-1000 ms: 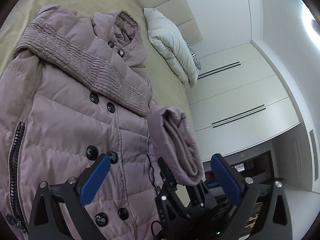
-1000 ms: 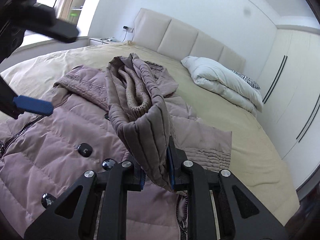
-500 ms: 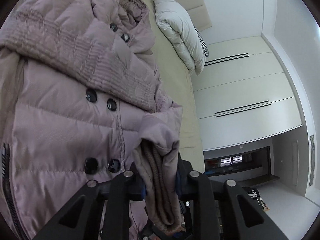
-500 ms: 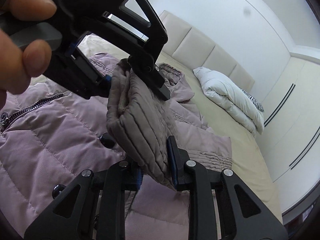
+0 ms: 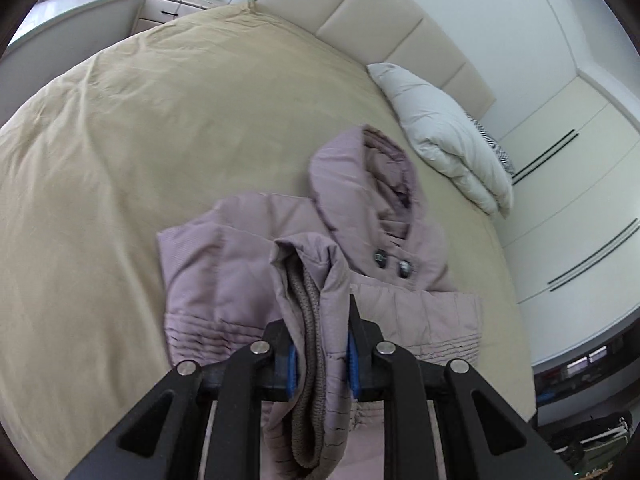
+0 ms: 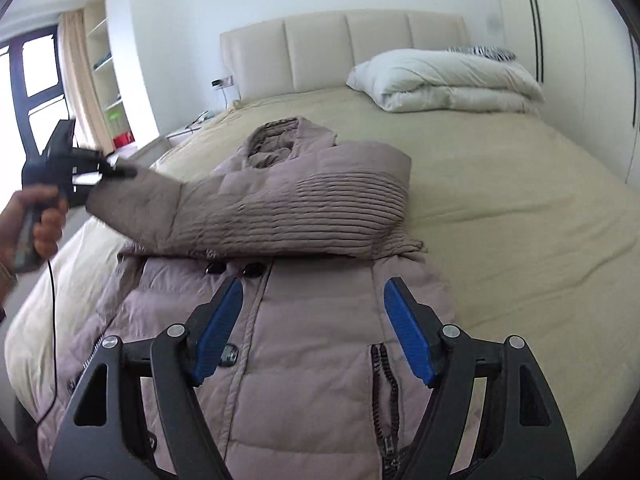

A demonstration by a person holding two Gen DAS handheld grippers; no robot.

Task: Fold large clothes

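Left gripper (image 5: 320, 354): clamped on coat sleeve cuff (image 5: 316, 300). Right gripper (image 6: 312, 320): opening, nothing between pads, coat (image 6: 312, 380) at six o'clock.

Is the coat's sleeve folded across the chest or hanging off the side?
Folded across: the sleeve lies over the coat front, its cuff clamped in the left gripper.

left claw (image 5: 320, 354) clamped — right claw (image 6: 312, 328) opening
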